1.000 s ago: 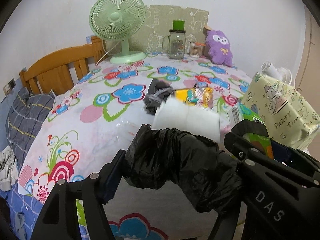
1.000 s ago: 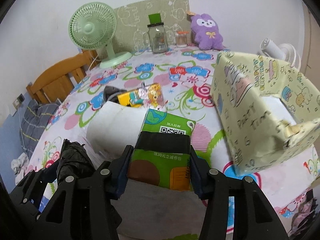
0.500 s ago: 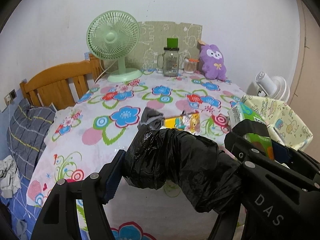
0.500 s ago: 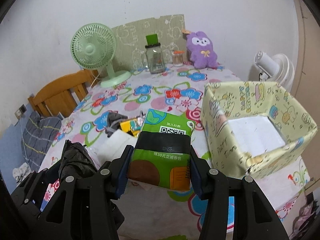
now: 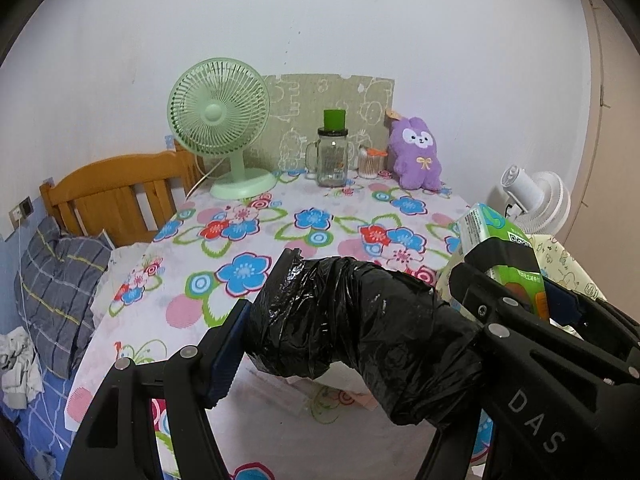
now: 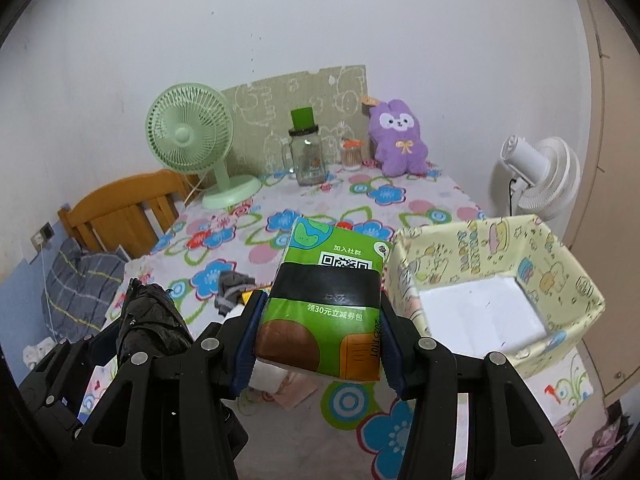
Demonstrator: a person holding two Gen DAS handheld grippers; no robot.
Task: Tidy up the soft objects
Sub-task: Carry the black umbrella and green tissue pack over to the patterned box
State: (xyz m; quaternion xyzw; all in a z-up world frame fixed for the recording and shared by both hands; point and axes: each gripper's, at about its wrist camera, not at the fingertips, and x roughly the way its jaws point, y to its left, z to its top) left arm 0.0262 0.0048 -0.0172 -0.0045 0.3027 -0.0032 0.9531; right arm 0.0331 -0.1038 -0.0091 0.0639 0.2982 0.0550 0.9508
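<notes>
My left gripper (image 5: 352, 340) is shut on a crumpled black plastic bag (image 5: 360, 320) and holds it above the flowered table (image 5: 280, 232). My right gripper (image 6: 320, 332) is shut on a green tissue pack (image 6: 324, 300), held up just left of the open pale-yellow cartoon box (image 6: 560, 264). The box holds a white lining. The tissue pack also shows in the left wrist view (image 5: 504, 248), and the bag in the right wrist view (image 6: 152, 320). A grey cloth (image 6: 232, 286) and a yellow item lie on the table behind the pack, partly hidden.
At the table's back stand a green fan (image 5: 220, 128), a glass jar with green lid (image 5: 332, 152), a small jar (image 5: 370, 162) and a purple plush (image 5: 416, 156). A wooden chair (image 5: 116, 196) and a plaid pillow (image 5: 60, 280) are left. A white fan (image 6: 536, 176) stands right.
Both grippers have risen and pulled back from the table with their loads held. The table items look lower and farther away; the box's open top now shows.
</notes>
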